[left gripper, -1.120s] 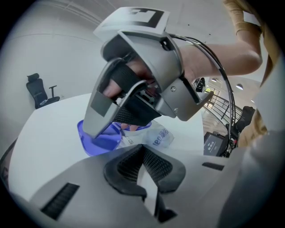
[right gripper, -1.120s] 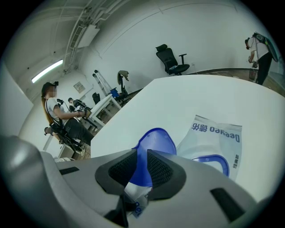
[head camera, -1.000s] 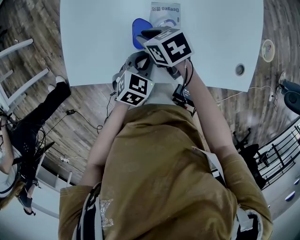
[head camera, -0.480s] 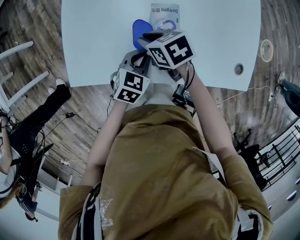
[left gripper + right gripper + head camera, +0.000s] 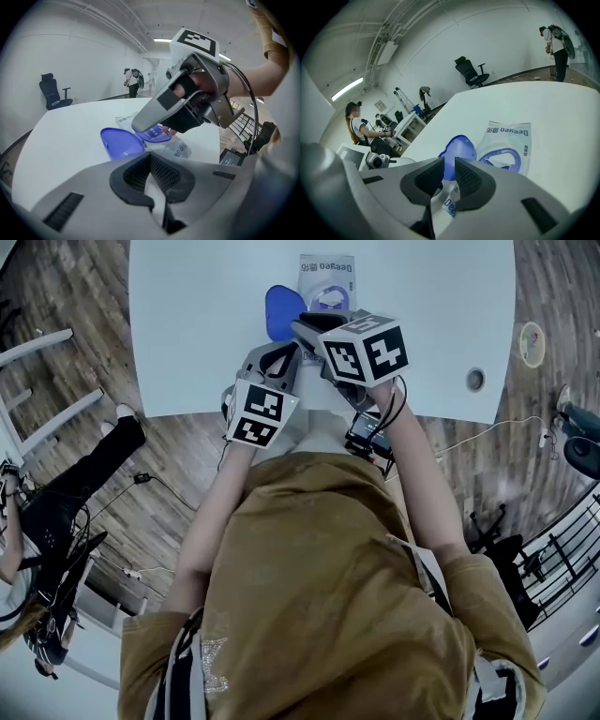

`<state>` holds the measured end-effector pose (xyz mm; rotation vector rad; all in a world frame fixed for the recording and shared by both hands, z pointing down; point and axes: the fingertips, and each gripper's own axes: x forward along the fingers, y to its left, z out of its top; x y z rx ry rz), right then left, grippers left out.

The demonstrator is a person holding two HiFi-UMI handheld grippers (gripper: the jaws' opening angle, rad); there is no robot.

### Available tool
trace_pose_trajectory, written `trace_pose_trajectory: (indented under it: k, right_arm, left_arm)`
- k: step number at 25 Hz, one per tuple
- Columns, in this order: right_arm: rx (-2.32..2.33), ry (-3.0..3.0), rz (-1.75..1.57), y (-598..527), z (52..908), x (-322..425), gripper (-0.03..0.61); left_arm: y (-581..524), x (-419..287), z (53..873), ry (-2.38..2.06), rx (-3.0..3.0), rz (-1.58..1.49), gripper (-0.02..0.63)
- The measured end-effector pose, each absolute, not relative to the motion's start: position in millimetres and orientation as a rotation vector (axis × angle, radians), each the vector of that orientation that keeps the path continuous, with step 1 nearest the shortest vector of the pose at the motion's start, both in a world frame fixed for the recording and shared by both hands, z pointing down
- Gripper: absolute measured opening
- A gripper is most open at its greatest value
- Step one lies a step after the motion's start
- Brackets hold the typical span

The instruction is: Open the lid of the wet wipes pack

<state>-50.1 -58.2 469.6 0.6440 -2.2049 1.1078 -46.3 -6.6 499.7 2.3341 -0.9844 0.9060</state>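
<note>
Rightward and slightly back toward the person the right tool [image 5: 450, 163] has shifted, so more of the wet wipes pack [image 5: 330, 273] shows on the white table [image 5: 187, 324]. The pack lies flat near the far edge. Its blue lid [image 5: 278, 310] is swung open and rests on the table at the pack's left side. The right tool hangs just above the pack's near end with its jaws a narrow slit apart, clamping nothing; the lid shows through the gap. The left tool [image 5: 150, 157] sits nearer the person, jaw tips together and empty, short of the lid.
</note>
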Motion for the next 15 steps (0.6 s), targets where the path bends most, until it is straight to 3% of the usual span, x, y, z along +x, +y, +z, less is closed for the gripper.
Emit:
trace_pose_trajectory:
  k: [15]
  right_arm:
    - [0.894, -2.35, 0.986, -59, 420, 15, 0.078]
  left_arm:
    - [-8, -47, 468, -1.094, 2.373, 0.852, 0.006]
